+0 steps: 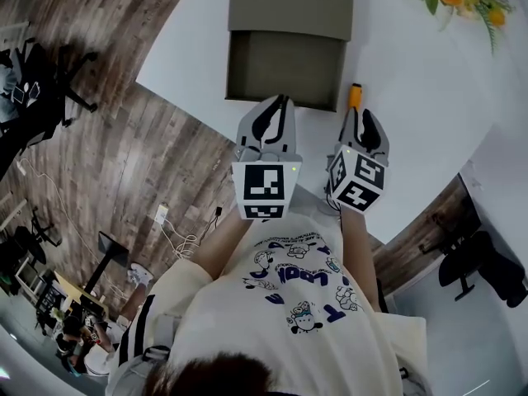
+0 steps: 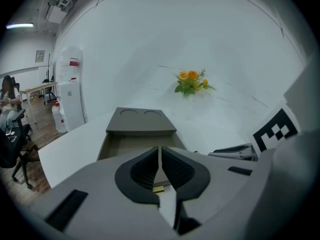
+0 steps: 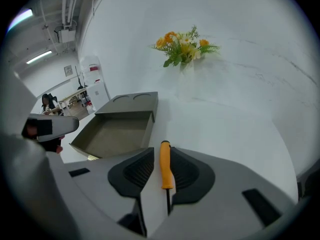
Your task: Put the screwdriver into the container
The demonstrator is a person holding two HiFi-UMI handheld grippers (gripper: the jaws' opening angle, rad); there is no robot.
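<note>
Currently the pick-up step is in hand. The slim orange-handled screwdriver [image 3: 165, 164] lies flat on the white round table [image 1: 412, 97], just right of the open grey-green box container [image 3: 112, 134], with its handle pointing far and its dark shaft pointing near. The right gripper [image 3: 161, 151] straddles the handle with its jaws apart; a gap shows on the left side, so I judge the tool is not yet clamped. The left gripper [image 2: 159, 151] hangs at the container's near edge, its jaws together and nothing between them. The next move calls for closing squarely on the handle, lifting it clear of the table, carrying it left over the container's near wall, and letting go inside.
</note>
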